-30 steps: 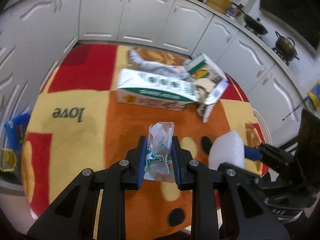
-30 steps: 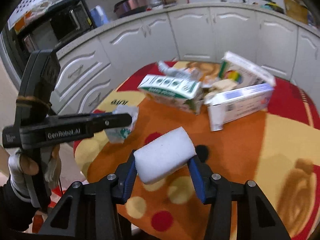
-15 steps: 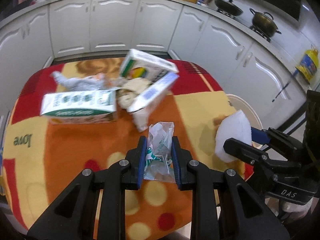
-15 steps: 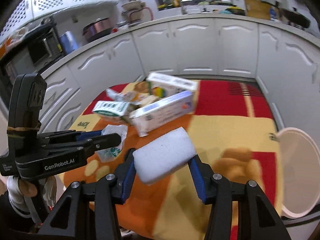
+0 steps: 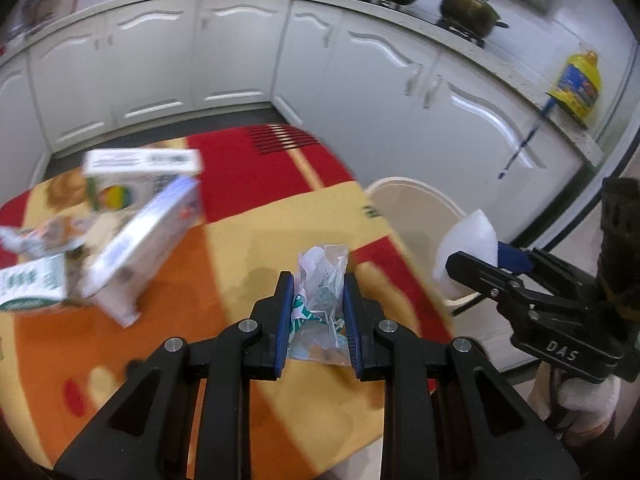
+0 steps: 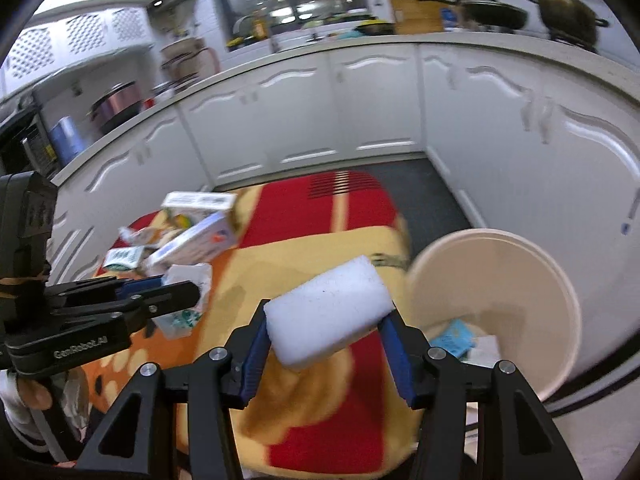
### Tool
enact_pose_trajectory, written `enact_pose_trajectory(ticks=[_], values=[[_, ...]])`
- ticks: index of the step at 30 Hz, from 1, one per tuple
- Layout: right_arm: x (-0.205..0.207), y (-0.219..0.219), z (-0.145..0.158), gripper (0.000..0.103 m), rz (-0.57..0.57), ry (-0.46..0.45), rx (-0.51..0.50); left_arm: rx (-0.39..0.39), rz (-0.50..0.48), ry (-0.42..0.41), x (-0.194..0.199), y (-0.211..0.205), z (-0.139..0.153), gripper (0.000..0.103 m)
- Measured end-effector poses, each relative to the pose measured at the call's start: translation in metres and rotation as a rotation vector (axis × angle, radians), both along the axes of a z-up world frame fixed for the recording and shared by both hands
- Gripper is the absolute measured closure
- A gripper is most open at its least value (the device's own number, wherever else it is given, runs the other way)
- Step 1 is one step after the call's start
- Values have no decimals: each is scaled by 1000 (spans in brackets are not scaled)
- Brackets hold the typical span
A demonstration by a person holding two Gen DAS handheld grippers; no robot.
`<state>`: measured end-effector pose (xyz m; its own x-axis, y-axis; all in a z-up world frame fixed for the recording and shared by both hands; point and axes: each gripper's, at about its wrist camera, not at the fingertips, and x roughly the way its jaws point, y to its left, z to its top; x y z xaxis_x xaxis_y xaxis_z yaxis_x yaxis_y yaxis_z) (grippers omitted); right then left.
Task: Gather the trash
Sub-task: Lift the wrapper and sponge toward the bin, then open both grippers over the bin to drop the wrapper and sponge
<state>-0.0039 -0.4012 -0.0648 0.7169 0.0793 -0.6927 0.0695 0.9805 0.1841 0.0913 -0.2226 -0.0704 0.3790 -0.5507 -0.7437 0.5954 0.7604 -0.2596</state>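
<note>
My left gripper (image 5: 318, 288) is shut on a crumpled clear plastic wrapper (image 5: 322, 300) with green print, held above the table's right part. My right gripper (image 6: 326, 320) is shut on a white foam block (image 6: 326, 312), held near the table's right edge beside a cream trash bin (image 6: 552, 280). The bin holds a few scraps, one blue. In the left wrist view the bin (image 5: 416, 200) shows beyond the table edge, and the foam block (image 5: 464, 248) hangs over its rim. The wrapper also shows in the right wrist view (image 6: 186, 300).
Several cartons lie in a heap at the table's far left: a white and blue box (image 5: 140, 240), a white box with a rainbow print (image 5: 136, 172) and a green and white carton (image 5: 32, 288). White kitchen cabinets (image 5: 360, 80) surround the table with its red, orange and yellow cloth (image 5: 248, 216).
Both grippers have swung to the right with their loads, from over the middle of the table toward the bin. The bin has come into view.
</note>
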Motion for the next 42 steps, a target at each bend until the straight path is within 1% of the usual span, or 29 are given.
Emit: enact_pose_trajectory(ticks=[7,13,17,23,26,31,32,34,36,38,40,42], values=[[-13,-50,-4,52,-127,10,-8,-40,-85,50,6,-52,-2,81],[-16,-81,-16,52,-193,33,8,-65,-149,89,16,-95,-9,81],[-14,-96,-26,52,-225,51,23,-63,-157,117,25,-121,-18,82],[-10,-116,-42,52,-271,83,18,-67,-164,136,33,-148,-28,81],[-8,-123,-50,52,-285,103,6,-71,-158,142,38,-156,-33,81],[-5,-131,-60,51,-300,121,21,-68,-139,150,44,-162,-40,80],[-4,-133,-62,49,-303,126,21,-66,-135,151,45,-163,-41,77],[-2,-136,-65,47,-313,134,20,-64,-128,152,46,-164,-43,67],[0,-136,-67,44,-322,141,11,-71,-126,152,47,-163,-44,46],[1,-137,-68,38,-332,144,-1,-82,-121,150,47,-161,-43,43],[0,-137,-69,34,-337,145,-1,-83,-119,148,48,-160,-43,42],[0,-137,-69,33,-341,146,2,-84,-120,146,48,-158,-42,42]])
